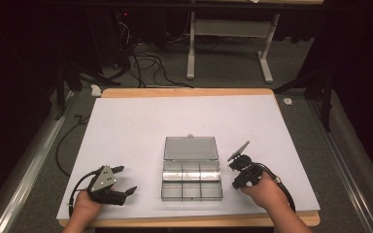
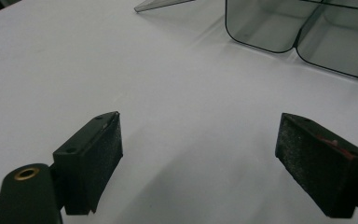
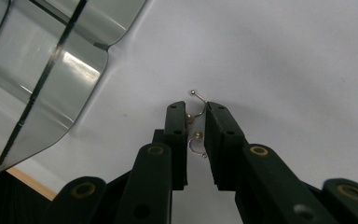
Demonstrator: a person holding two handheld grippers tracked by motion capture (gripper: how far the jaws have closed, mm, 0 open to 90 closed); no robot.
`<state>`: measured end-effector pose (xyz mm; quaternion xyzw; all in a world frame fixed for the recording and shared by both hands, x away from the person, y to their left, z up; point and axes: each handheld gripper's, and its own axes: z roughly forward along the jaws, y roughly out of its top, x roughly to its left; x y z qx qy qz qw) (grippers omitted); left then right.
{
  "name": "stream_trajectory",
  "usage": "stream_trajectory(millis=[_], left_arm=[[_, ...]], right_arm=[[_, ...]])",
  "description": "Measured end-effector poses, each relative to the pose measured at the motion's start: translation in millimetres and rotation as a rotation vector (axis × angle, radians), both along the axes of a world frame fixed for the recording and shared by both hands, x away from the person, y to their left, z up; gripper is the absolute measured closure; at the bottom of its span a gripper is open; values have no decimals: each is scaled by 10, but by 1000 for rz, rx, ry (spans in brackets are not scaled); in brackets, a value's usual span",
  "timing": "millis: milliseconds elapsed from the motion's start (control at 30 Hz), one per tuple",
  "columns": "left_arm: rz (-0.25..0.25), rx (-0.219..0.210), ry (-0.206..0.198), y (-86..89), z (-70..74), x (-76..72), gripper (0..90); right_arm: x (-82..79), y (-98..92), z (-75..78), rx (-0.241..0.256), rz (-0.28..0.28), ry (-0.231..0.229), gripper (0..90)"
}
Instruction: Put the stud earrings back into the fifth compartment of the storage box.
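Right gripper (image 3: pixel 196 112): low over the table just right of the box; its jaws are nearly together around small earrings, though whether they truly pinch them I cannot tell.
Earrings (image 3: pixel 196 134): thin wire hooks with tiny pearl-like beads, lying on the white sheet between the right jaws; one beaded wire end pokes out past the jaw tips.
Left gripper (image 1: pixel 124 180): held near the table's front left, jaws spread wide, nothing between them, pointing toward the box.
Box (image 1: pixel 192 183): clear plastic organiser with small compartments, lid (image 1: pixel 190 148) folded open behind, sitting mid-table between both grippers.
Table (image 1: pixel 136 121): covered by a white sheet, wooden edge showing.
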<state>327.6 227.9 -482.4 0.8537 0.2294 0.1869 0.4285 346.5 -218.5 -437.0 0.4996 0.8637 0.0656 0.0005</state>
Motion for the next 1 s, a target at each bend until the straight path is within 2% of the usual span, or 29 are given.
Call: stream_trajectory(millis=[100, 167, 200, 1000], left_arm=[[-1, 2, 0, -2, 0, 0, 153], [-1, 2, 0, -2, 0, 0, 153], [0, 2, 0, -2, -1, 0, 153], [0, 1, 0, -1, 1, 0, 153]], right_arm=[[-5, -4, -5, -5, -3, -1, 856], [-2, -14, -5, -1, 14, -4, 859], [-13, -4, 1, -2, -3, 6, 860], [-39, 65, 212, 30, 30, 1, 863]])
